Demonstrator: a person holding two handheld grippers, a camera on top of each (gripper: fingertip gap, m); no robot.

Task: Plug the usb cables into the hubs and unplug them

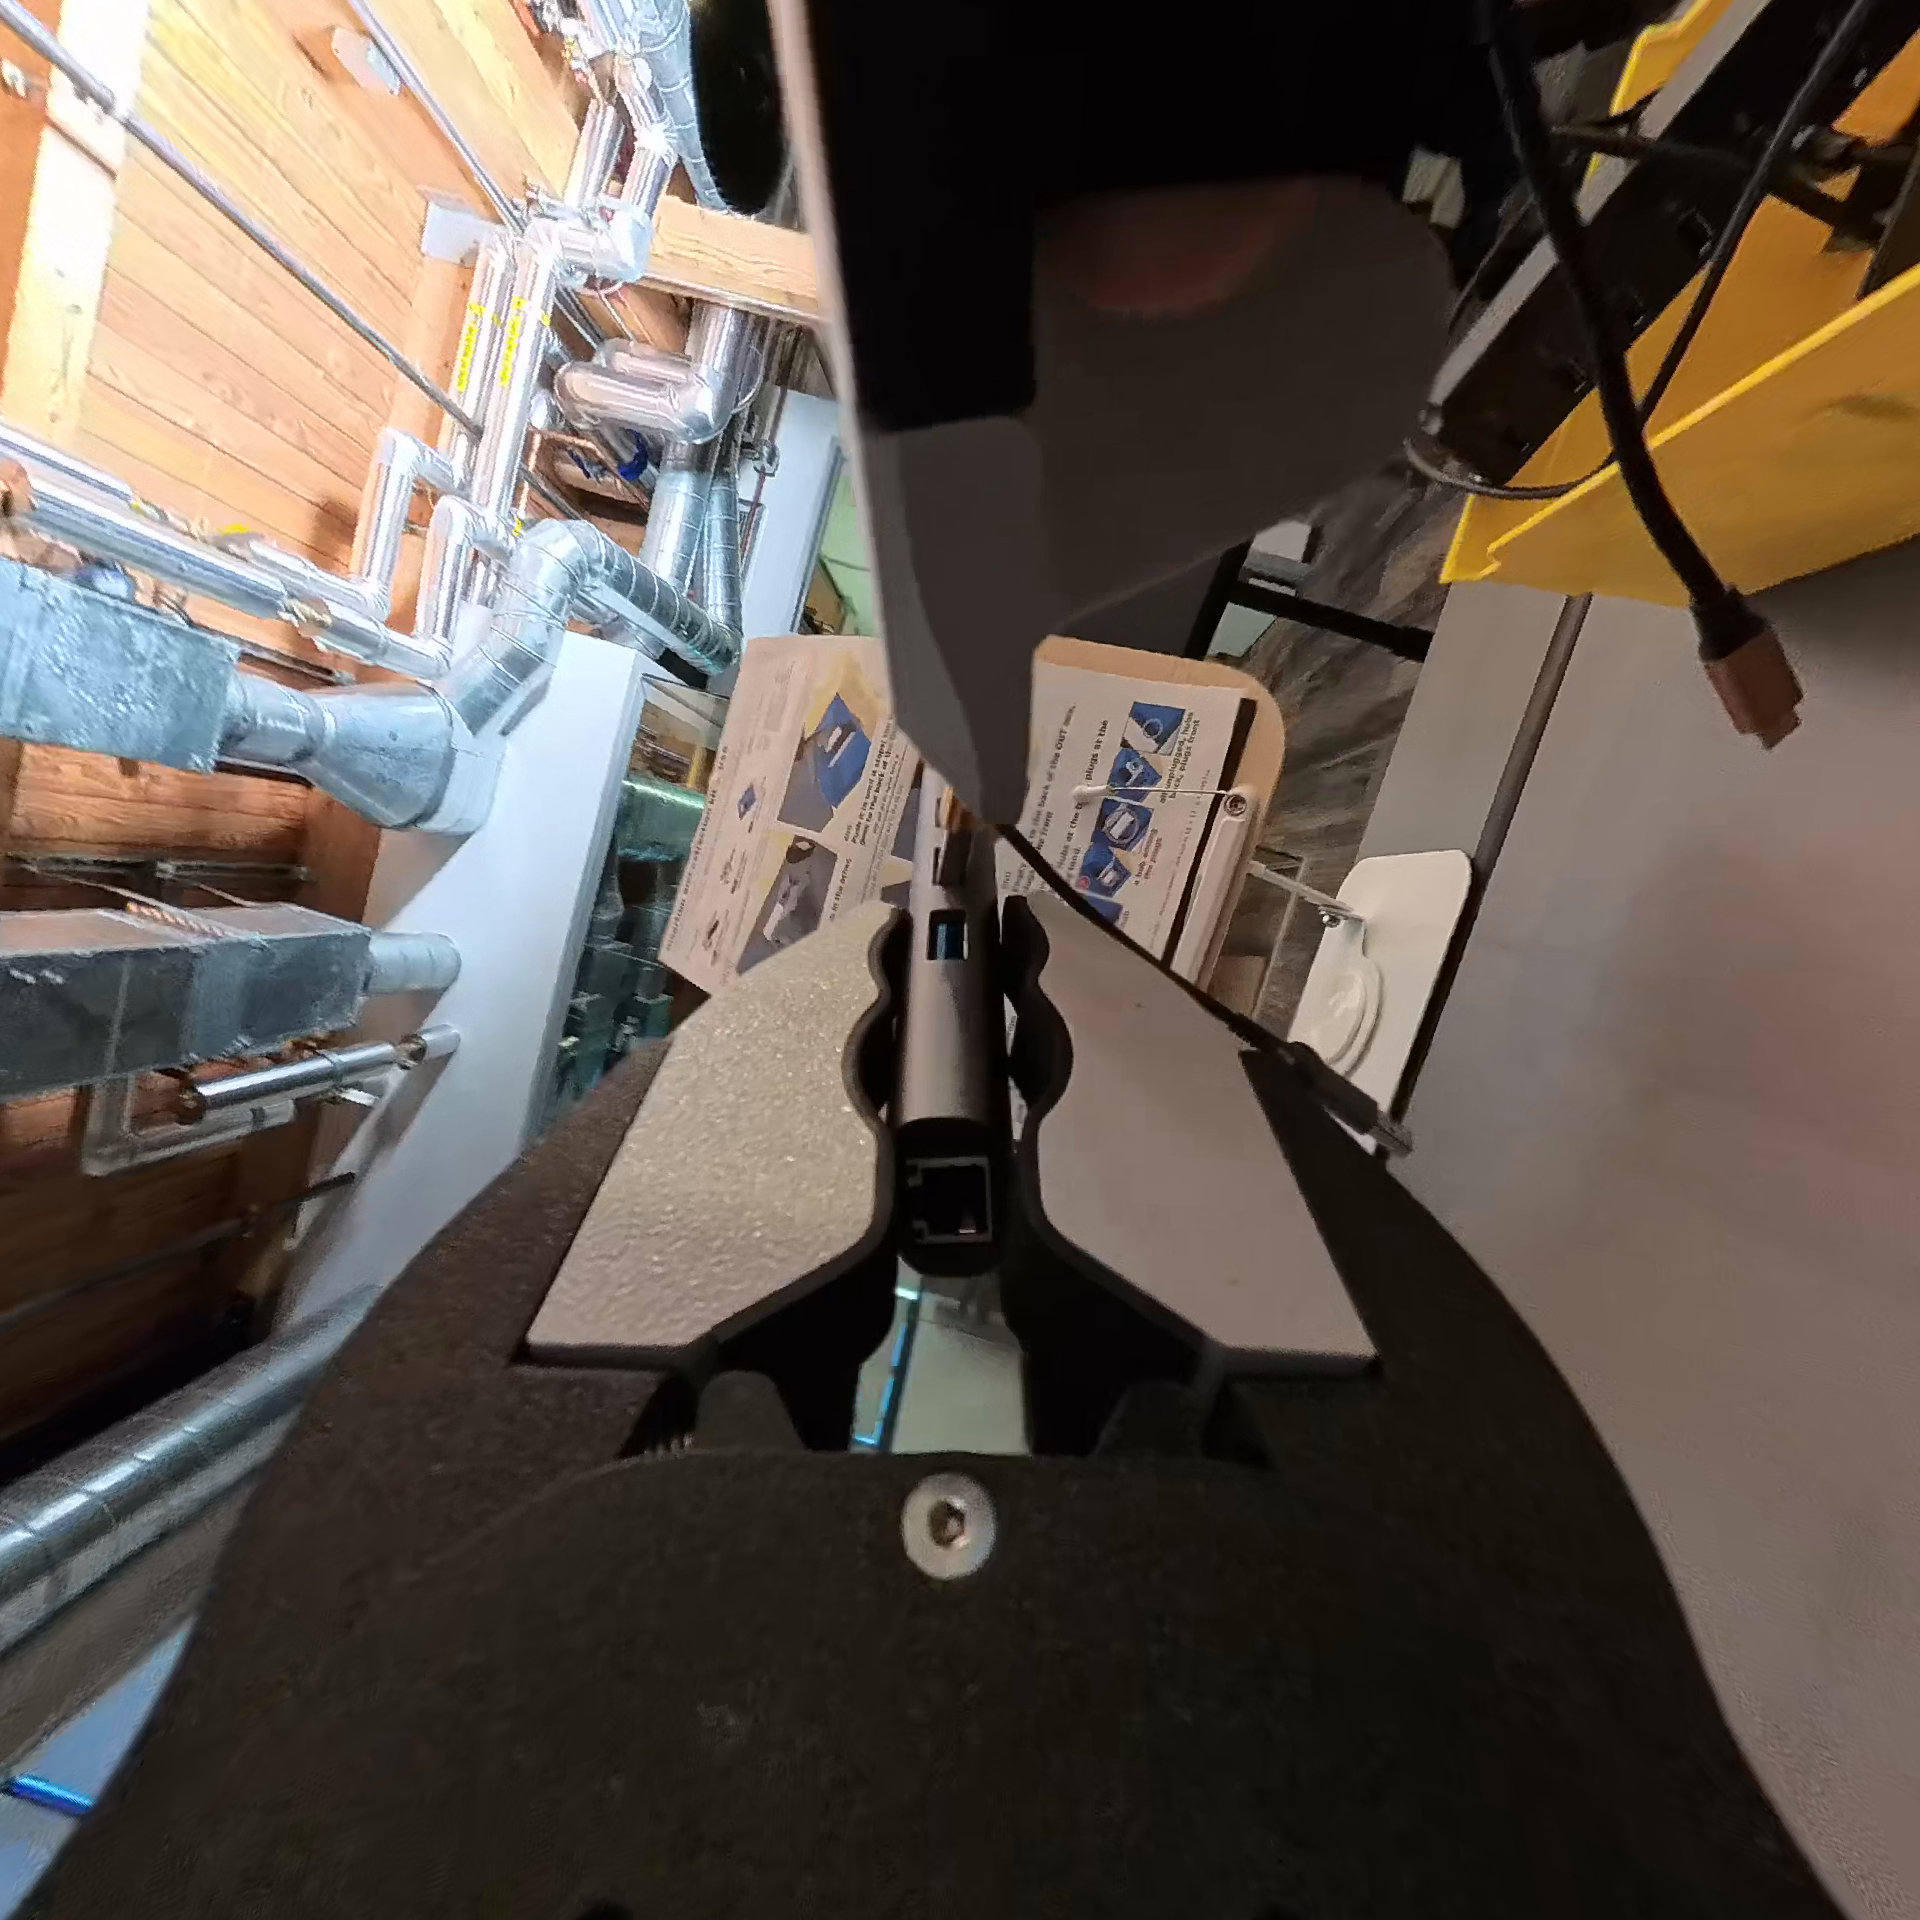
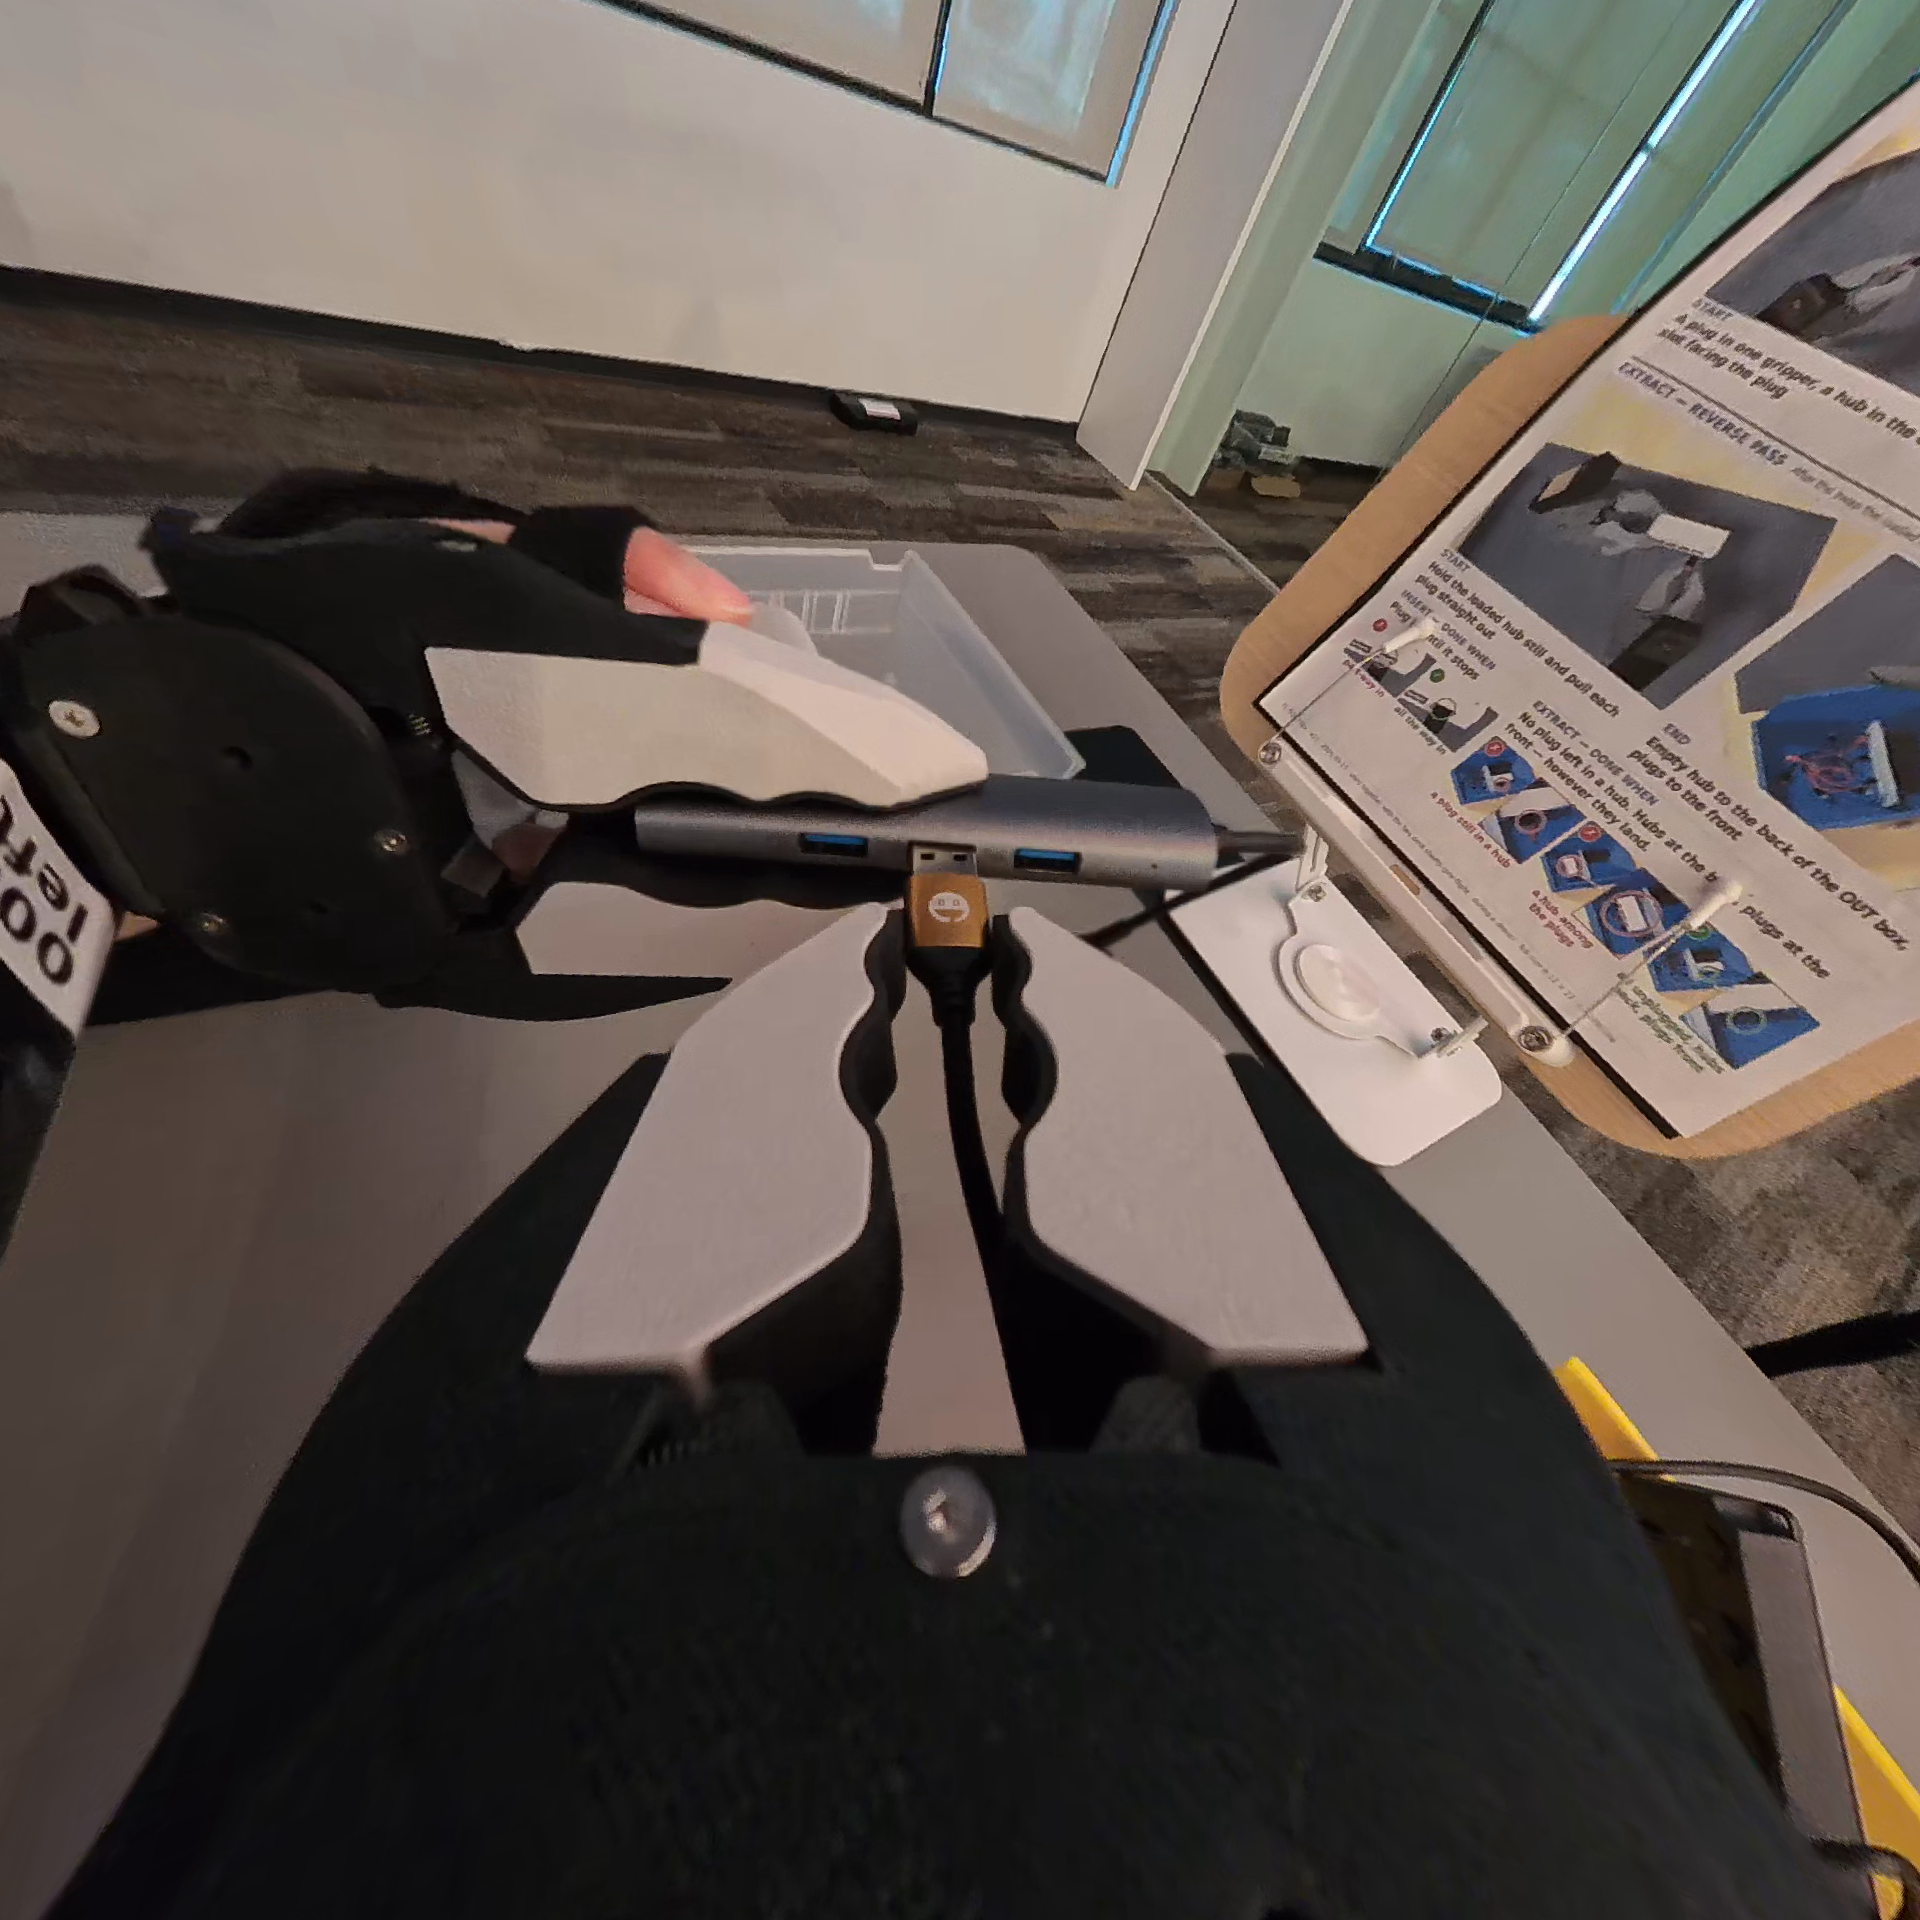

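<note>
While the plug sits with its metal tip at the hub, mid-frame in the right wrist view, it is hard to tell whether the tip is partly in a port or just at the mouth. Gold shell fully exposed. Blue ports either side look empty.

Step, as I judge it: insertion or extraction at the middle slot; cannot say which. Either way the next move calls for a straight push or pull along the plug's axis, hub held steady.

Right gripper: jaws narrow, pinching the plug shell at the fingertips, black cable running back between the fingers. Points level at the hub's long side.

Left gripper: jaws closed on the hub body, gripped lengthwise, its end socket facing the camera. In the right view it comes in from the left, a gloved hand on top.

Outward: hub hangs above a grey table; clear tray behind; instruction board at right; yellow bin upper right of left view.
</note>
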